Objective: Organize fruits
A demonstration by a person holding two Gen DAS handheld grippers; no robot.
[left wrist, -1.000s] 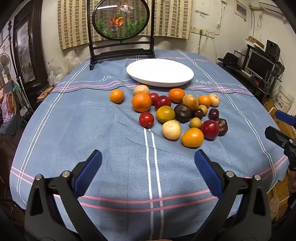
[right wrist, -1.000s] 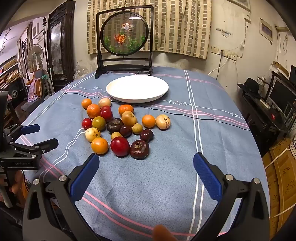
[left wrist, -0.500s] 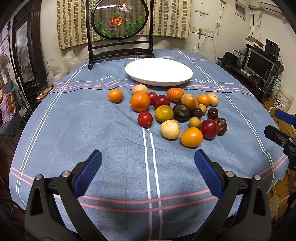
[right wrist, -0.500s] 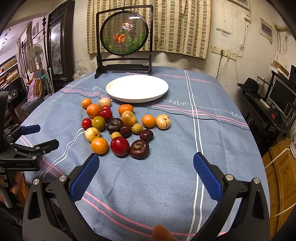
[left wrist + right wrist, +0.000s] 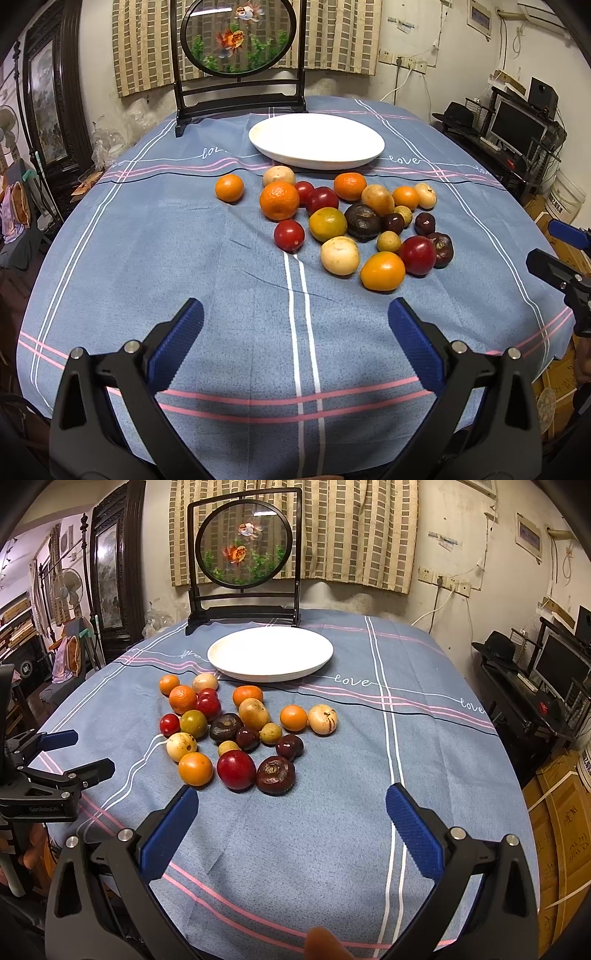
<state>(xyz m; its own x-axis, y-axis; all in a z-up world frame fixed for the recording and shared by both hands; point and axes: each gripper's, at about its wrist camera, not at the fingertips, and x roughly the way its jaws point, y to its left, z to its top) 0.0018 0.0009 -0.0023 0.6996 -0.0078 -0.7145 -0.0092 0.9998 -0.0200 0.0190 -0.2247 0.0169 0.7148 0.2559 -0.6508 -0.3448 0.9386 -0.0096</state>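
Observation:
Several fruits lie in a loose cluster [image 5: 351, 221] on the blue tablecloth: oranges, red tomatoes, pale round fruits and dark purple ones. The cluster also shows in the right wrist view [image 5: 236, 731]. An empty white plate [image 5: 317, 142] [image 5: 269, 653] stands just behind them. My left gripper [image 5: 295, 328] is open and empty above the near table edge, short of the fruits. My right gripper [image 5: 291, 812] is open and empty, just short of a red fruit [image 5: 236, 770] and a dark purple fruit [image 5: 275, 775].
A round goldfish screen on a black stand [image 5: 236, 55] stands behind the plate. The right gripper shows at the right edge of the left wrist view [image 5: 565, 258]; the left gripper shows at the left edge of the right wrist view [image 5: 55, 764]. Shelves and a monitor [image 5: 517, 129] stand at the right.
The left gripper's view has shifted slightly to the right. The right gripper has barely moved. Both stay open.

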